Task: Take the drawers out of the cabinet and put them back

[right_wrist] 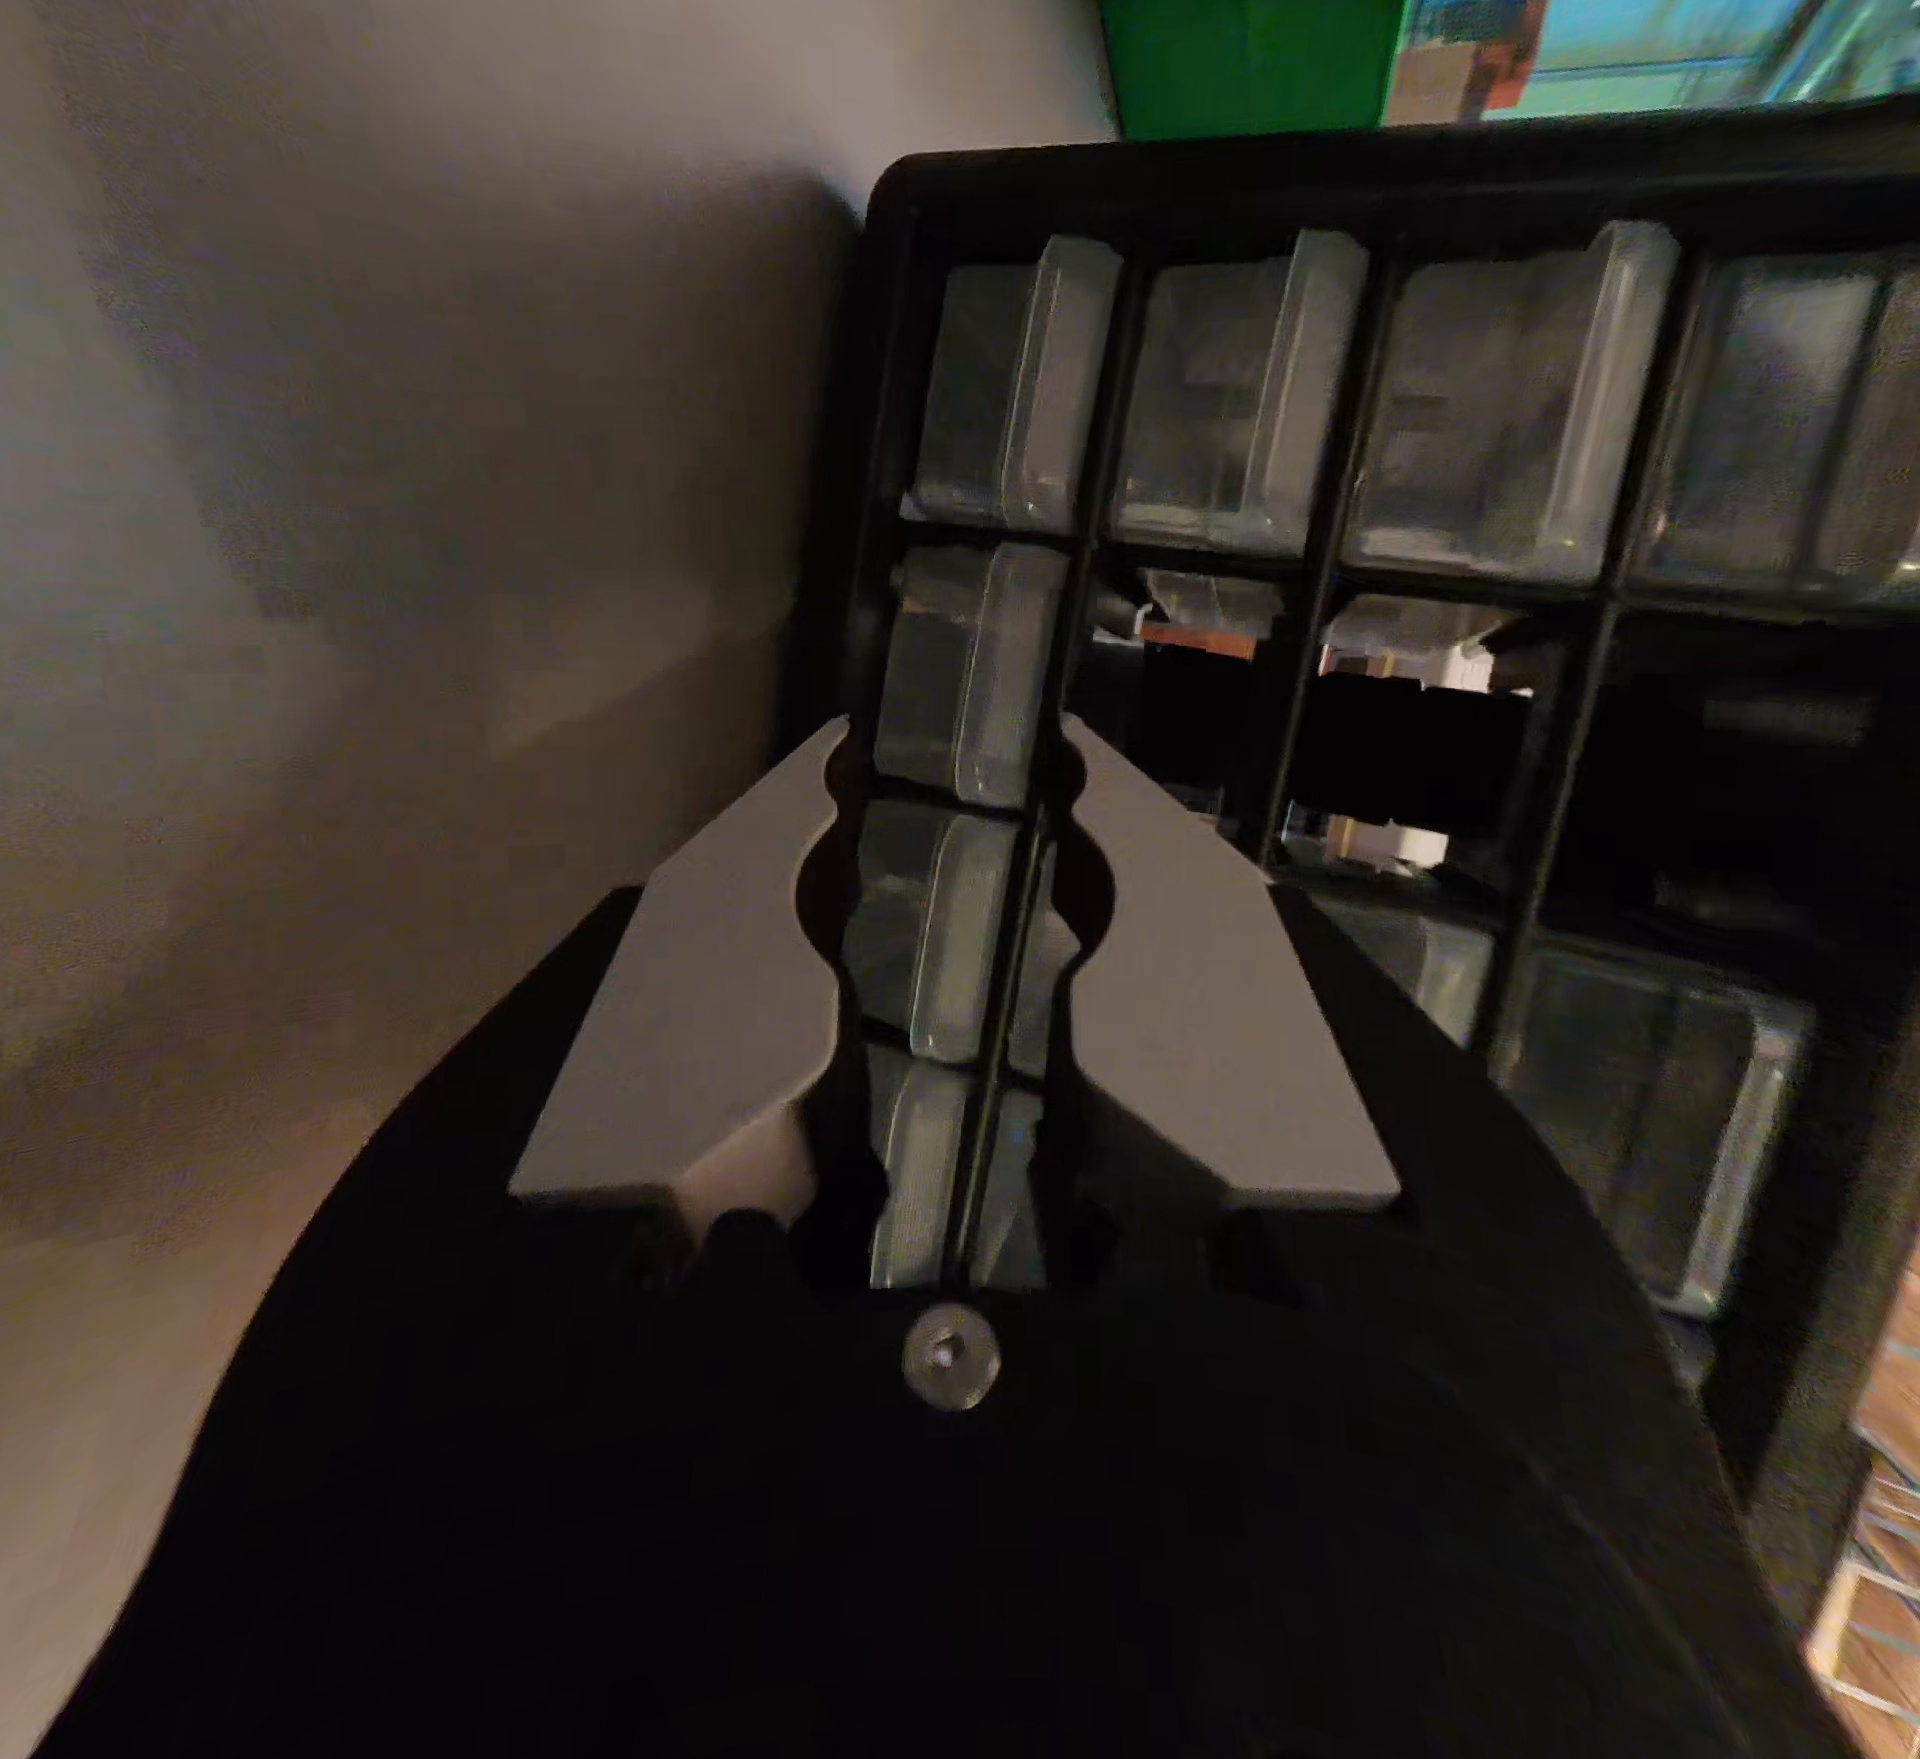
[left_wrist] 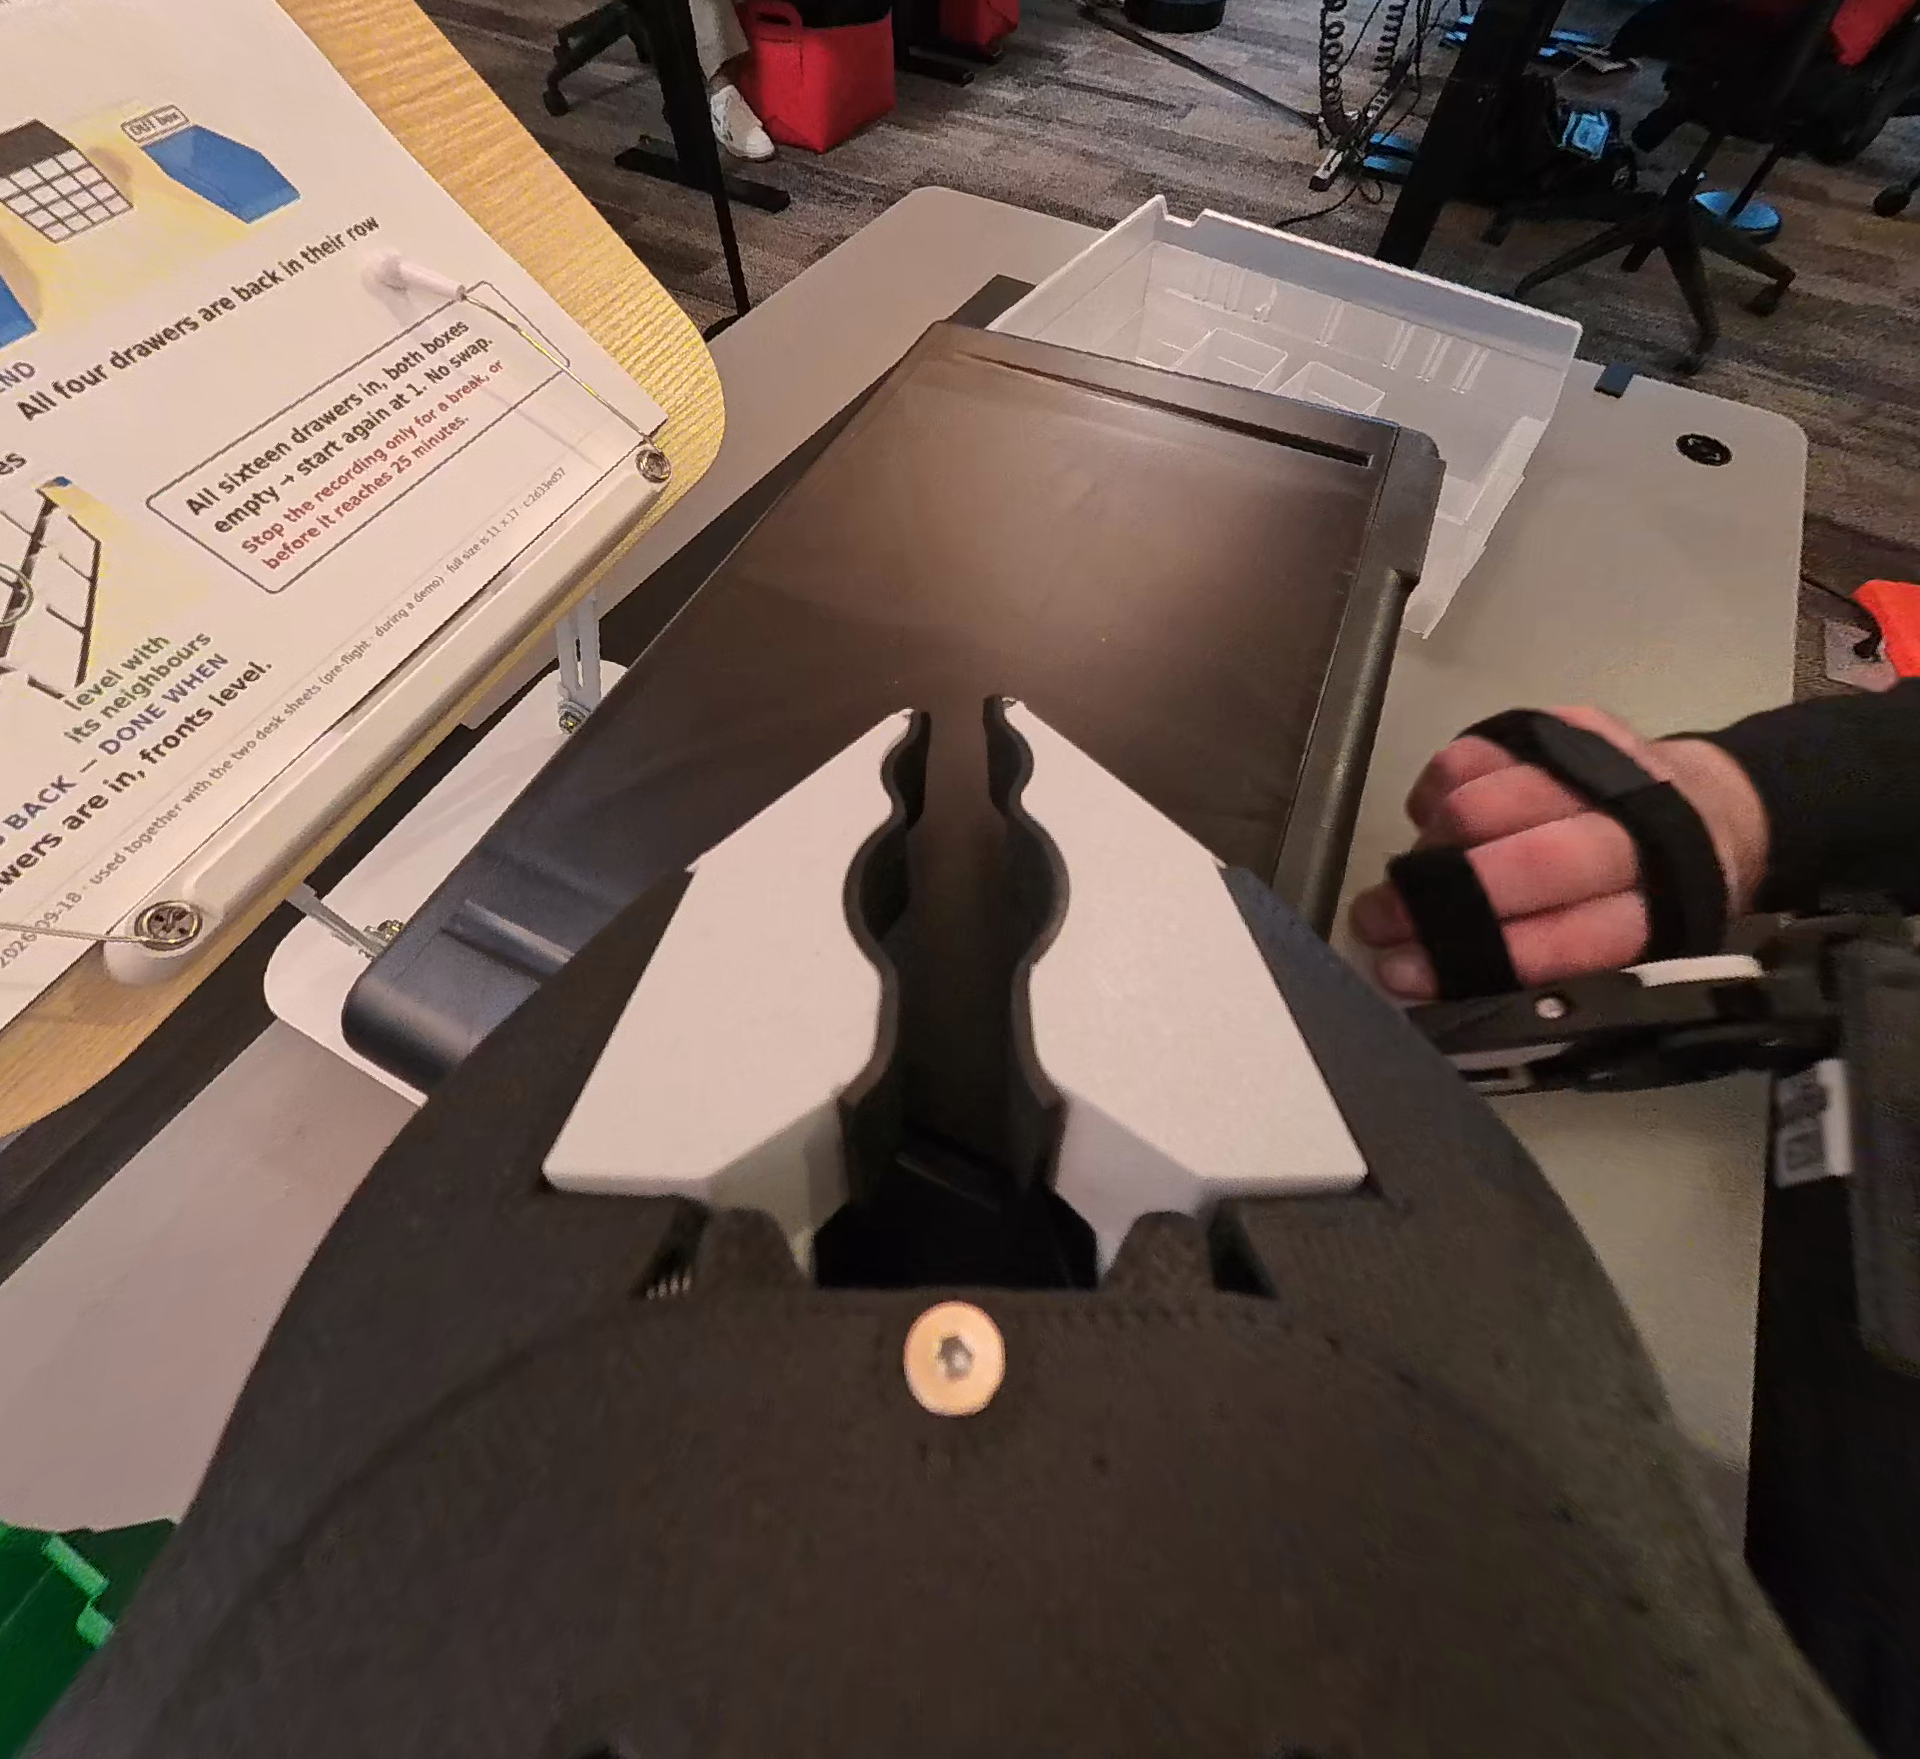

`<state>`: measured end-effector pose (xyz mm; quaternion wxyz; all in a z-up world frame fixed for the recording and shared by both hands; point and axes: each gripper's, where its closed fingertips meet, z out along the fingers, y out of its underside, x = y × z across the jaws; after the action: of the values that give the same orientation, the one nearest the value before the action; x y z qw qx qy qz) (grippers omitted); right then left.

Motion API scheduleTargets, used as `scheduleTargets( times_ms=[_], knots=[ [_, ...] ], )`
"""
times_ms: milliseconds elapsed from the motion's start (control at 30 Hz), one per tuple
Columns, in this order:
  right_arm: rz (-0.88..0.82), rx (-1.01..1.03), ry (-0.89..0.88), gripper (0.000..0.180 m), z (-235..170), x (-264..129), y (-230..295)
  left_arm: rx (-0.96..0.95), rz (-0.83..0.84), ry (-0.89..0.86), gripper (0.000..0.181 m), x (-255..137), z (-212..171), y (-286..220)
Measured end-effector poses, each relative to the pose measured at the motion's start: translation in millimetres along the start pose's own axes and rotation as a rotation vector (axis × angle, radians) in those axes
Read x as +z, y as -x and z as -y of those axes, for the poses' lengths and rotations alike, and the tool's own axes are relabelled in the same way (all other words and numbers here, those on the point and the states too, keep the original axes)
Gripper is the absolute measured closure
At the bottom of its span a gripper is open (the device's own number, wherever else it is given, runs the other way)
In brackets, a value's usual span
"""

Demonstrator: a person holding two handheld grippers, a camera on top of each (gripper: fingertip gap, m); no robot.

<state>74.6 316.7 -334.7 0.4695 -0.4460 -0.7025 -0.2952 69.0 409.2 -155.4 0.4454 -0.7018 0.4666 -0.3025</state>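
Observation:
The black cabinet (left_wrist: 1049, 566) lies under my left gripper (left_wrist: 956, 707), which hovers over its flat top panel. The jaws are almost closed with a thin gap and hold nothing. In the right wrist view the cabinet's front (right_wrist: 883, 359) shows a grid of clear drawers (right_wrist: 1226, 400). Some slots (right_wrist: 1423, 743) in the second row are empty and see-through. My right gripper (right_wrist: 956, 733) is open. Its fingertips straddle the lower edge of the outermost clear drawer (right_wrist: 966, 660) in that row; I cannot tell whether they touch it. The picture is blurred.
A white divided tray (left_wrist: 1299, 359) sits behind the cabinet. An instruction sheet on a wooden board (left_wrist: 260, 359) stands at the left. A person's strapped hand (left_wrist: 1558, 857) holds the right gripper at the cabinet's right side. A green bin (left_wrist: 42, 1605) is at bottom left.

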Motion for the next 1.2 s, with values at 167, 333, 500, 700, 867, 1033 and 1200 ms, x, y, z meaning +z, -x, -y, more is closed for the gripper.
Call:
scheduleTargets(
  times_ms=[167,333,500,700,867,1033,1200],
  knots=[
    [-0.052,0.022,0.003,0.158,-6,22,-2,0.003,0.001,-0.006,0.17,0,0,0],
    [-0.062,0.046,-0.004,0.169,-5,23,-8,0.004,-0.003,-0.011,0.17,0,1,-1],
    [-0.022,0.067,-0.012,0.171,1,13,-5,0.005,-0.005,-0.019,0.171,-1,1,-1],
    [0.015,0.073,-0.041,0.173,22,-18,8,0.005,-0.005,-0.021,0.171,-1,1,-1],
    [0.038,0.109,-0.085,0.174,43,-52,20,0.004,-0.004,-0.018,0.17,-1,1,-1],
    [0.061,0.134,-0.146,0.176,71,-88,23,0.002,-0.001,-0.019,0.171,-1,1,-1],
    [0.079,0.179,-0.085,0.176,62,-101,13,0.0,0.003,-0.016,0.171,-1,1,0]
  ],
)
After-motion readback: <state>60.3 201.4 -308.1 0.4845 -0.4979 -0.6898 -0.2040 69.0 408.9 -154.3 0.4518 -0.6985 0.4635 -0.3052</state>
